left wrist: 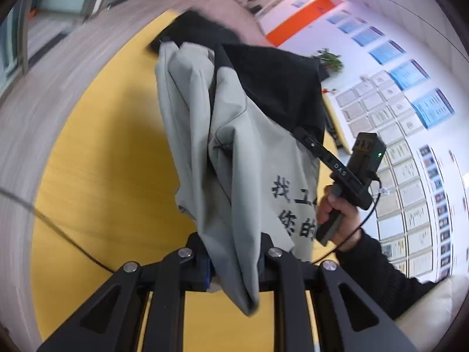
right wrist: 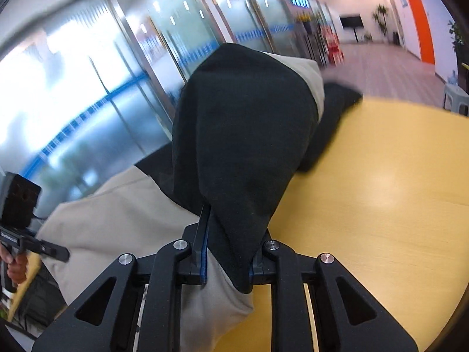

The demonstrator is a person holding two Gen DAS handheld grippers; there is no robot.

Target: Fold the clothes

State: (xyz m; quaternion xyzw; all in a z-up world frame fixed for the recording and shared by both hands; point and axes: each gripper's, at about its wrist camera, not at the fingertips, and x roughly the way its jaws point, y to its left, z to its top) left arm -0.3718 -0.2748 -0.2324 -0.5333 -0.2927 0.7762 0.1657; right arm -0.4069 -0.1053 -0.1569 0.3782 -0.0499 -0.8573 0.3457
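Note:
A grey and black garment (left wrist: 234,146) with dark printed characters hangs above the yellow table (left wrist: 102,161), its far end trailing on the tabletop. My left gripper (left wrist: 231,264) is shut on its grey fabric. My right gripper (right wrist: 228,264) is shut on the garment (right wrist: 240,135) where a black panel meets the beige-grey cloth. In the left wrist view the right gripper (left wrist: 304,135) also shows at the right, held by a hand, its tips against the black part. In the right wrist view the left gripper (right wrist: 63,253) shows at the left edge, against the grey cloth.
A thin black cable (left wrist: 58,231) crosses the table's left side. A wall of framed papers (left wrist: 404,135) and potted plants (left wrist: 329,58) stand beyond the table. Glass partitions (right wrist: 102,73) and a white stool (right wrist: 454,96) lie past the table's far edges.

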